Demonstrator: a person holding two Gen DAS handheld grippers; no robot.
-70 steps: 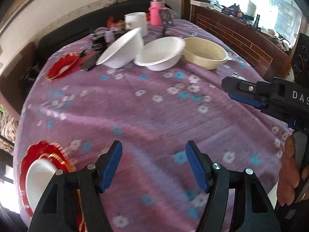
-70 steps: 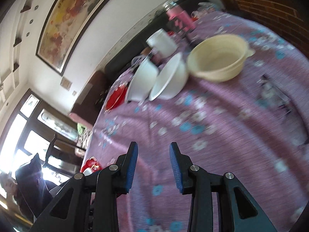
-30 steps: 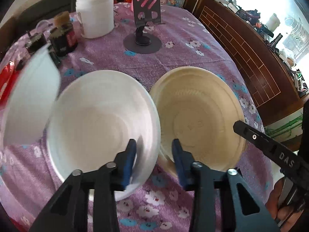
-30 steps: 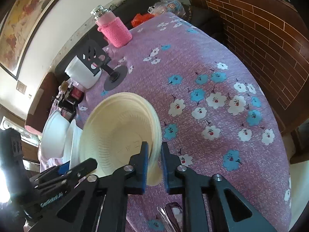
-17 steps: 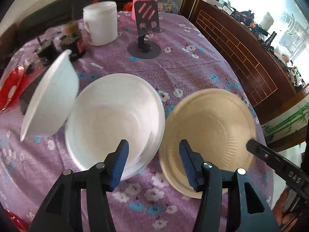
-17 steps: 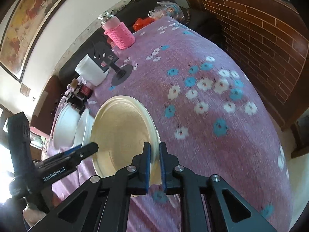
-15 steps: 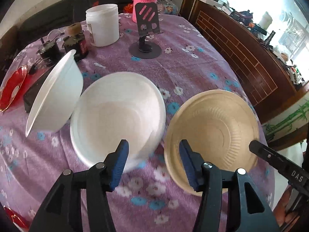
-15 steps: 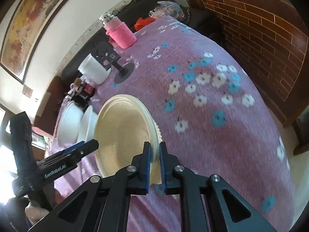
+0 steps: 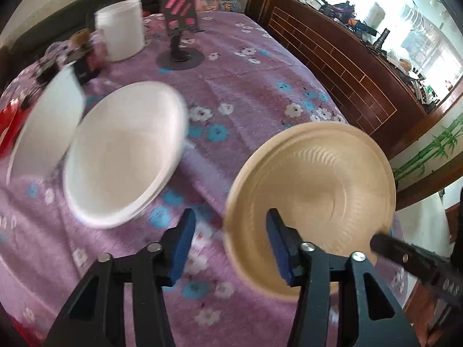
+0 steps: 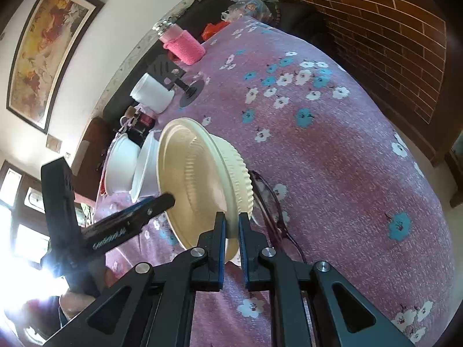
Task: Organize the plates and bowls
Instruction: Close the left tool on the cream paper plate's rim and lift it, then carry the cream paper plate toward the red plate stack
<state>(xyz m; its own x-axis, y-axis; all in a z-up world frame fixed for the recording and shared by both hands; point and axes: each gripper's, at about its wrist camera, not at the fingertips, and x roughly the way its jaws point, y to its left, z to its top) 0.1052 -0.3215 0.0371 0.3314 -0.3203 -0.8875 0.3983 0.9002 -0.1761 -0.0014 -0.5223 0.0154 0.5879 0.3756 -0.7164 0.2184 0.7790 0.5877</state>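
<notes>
Purple flowered tablecloth [image 9: 246, 66] fills both views. My right gripper [image 10: 231, 231] pinches the cream bowl [image 10: 202, 173] by its rim, tilted, frame centre. My left gripper [image 9: 228, 243] hangs spread, empty. Two white bowls [image 9: 124, 156] sit unstacked at left; nesting them remains, I judge.

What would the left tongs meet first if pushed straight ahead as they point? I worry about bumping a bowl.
Probably the purple tablecloth: the open left tongs aim at the gap between the white bowl and the tan bowl held by the right tongs. Depth is unclear; the tan bowl's rim is closest.
</notes>
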